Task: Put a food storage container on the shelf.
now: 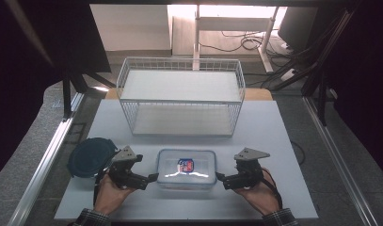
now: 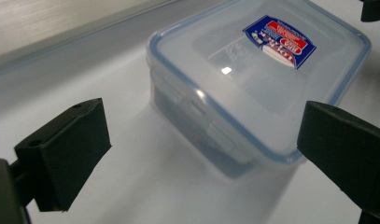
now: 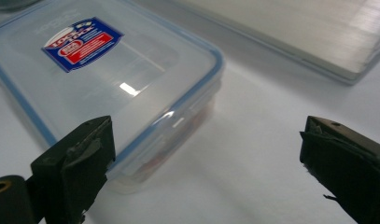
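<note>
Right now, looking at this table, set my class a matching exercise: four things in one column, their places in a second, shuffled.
Things:
1. clear lidded box
2. wire basket
3. dark round lid
4. right claw

Places:
A. far middle of the table
B. near left edge
C. between the two claws
D. just right of the box, jaws apart

Pairs: 1-C, 2-A, 3-B, 4-D

A clear, glossy rectangular plastic box [image 1: 187, 168] with a blue-rimmed lid is catching glints of light, its red and blue paper label [image 2: 279, 40] looking smooth. It is resting on a matt, smooth pale grey tabletop [image 1: 274, 127]. Behind the box, a white wire-mesh metal basket [image 1: 180, 96] is showing a thin, painted finish. Left of the box, a round dark blue plastic lid [image 1: 89, 157] is shining faintly.
</note>
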The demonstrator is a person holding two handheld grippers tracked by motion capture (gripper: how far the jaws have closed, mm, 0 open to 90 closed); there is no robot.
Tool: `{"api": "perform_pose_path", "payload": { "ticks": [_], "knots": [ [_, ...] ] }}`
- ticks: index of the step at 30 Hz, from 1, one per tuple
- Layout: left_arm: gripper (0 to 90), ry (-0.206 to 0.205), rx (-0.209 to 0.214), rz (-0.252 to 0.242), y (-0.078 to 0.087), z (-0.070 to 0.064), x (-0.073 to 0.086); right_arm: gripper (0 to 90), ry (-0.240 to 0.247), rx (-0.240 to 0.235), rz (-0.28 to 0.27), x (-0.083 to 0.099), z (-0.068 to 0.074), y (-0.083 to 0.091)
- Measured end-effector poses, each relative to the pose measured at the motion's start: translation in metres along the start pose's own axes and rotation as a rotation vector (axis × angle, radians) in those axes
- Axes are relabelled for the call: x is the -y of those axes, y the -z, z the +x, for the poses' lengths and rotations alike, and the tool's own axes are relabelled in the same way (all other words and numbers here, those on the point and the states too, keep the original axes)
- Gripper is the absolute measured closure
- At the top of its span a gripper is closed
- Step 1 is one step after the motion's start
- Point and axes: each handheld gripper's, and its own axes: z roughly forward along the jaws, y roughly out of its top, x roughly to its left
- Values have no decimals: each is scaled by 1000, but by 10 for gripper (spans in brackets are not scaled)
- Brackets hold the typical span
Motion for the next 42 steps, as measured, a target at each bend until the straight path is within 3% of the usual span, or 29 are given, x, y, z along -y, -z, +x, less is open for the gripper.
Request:
{"api": "perform_pose_path", "payload": {
  "ticks": [3, 6, 9, 13, 16, 20, 22, 26, 30, 33, 38, 42],
  "knots": [
    [29, 4, 31, 6, -7, 0, -8, 46, -10, -41, 41, -3, 2, -6],
    [29, -16, 39, 41, -17, -1, -14, 51, -34, -64, 47, -5, 4, -10],
    [19, -10, 46, 75, -29, 0, -18, 56, -45, -123, 45, -9, 5, -16],
    [12, 61, 117, 110, -39, 8, -16, 50, -77, -183, 83, -9, 3, -29],
    [7, 134, 192, 110, -42, 15, -9, 48, -138, -258, 105, -8, -1, -37],
    [23, 163, 269, 139, -48, 14, -6, 49, -176, -320, 132, -8, -1, -45],
    [8, 161, 263, 146, -47, 11, -5, 56, -206, -351, 156, -9, -1, -48],
    [83, 174, 288, 136, -38, 13, 0, 116, -220, -370, 174, -8, -2, -44],
    [211, 169, 287, 124, -27, 11, 3, 237, -219, -366, 162, -8, -3, -34],
    [263, 174, 283, 122, -21, 7, 7, 334, -262, -362, 137, -5, -4, -26],
    [432, 246, 342, 65, -10, 11, 18, 470, -323, -407, 99, 4, -8, -16],
    [466, 272, 336, 55, -8, 9, 18, 479, -332, -389, 99, 5, -3, -11]
  ]
}}
